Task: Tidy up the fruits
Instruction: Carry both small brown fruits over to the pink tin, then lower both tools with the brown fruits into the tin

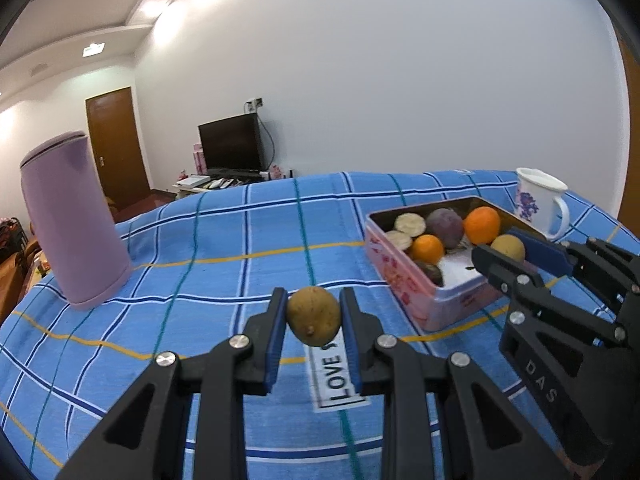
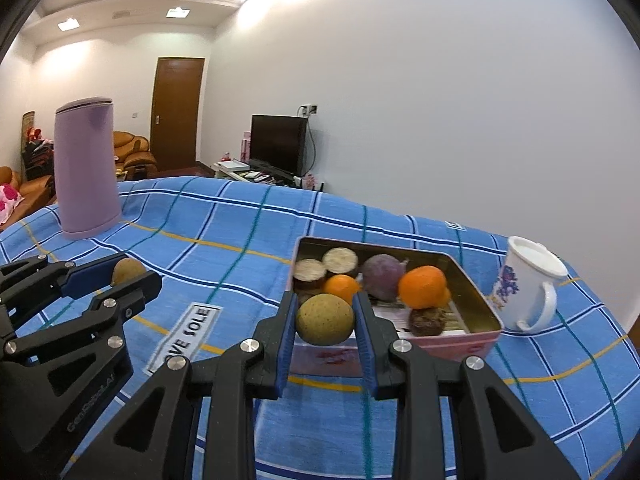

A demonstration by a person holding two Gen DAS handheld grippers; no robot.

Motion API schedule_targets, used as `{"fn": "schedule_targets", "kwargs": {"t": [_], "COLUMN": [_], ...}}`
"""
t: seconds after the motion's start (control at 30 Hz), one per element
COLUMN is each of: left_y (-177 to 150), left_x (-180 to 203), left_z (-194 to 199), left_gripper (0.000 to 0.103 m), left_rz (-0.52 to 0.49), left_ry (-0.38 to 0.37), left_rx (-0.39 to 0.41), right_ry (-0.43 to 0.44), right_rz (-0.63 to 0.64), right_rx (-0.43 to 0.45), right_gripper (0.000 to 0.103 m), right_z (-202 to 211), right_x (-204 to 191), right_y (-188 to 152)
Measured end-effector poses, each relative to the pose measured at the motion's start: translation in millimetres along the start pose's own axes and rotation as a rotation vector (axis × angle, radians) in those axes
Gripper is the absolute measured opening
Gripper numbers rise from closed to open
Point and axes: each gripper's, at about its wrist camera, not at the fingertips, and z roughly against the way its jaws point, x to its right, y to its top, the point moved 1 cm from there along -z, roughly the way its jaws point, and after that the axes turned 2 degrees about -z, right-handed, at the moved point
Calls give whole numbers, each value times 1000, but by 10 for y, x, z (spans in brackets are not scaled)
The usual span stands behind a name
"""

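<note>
Beside pink tin (image 2: 400,350), white mug (image 2: 526,292), purple canister (image 2: 86,176) far left

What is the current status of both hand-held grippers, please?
Left hand-held gripper shut on brown fruit, above cloth. Right hand-held gripper shut on tan fruit at tin. Nothing blocking.

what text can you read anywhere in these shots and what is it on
"LOVE S": cloth label on the blue plaid tablecloth, rest hidden behind the left gripper, which holds a brown fruit.
"OVE SOLE": same label in the right wrist view, first letter unclear.
"DAS": side of the right gripper, seen from the left wrist.
"CenRobot.AI": left gripper's side, blurred, uncertain.
Pink tin and mug prints: no readable words.
</note>
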Motion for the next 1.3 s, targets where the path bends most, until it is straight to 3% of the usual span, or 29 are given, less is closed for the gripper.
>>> {"fn": "schedule_targets", "kwargs": {"t": [0.8, 1.3], "left_y": [160, 332], "left_x": [707, 902], "left_z": [-50, -206], "left_gripper": [28, 28], "left_rz": [-74, -44], "left_ry": [-124, -188], "left_rx": [-6, -20], "right_ry": [-130, -195], "right_rz": [-33, -52], "right_rx": [7, -11], "right_gripper": [30, 30], "right_z": [50, -52], "right_x": [672, 941], "right_y": [-80, -58]}}
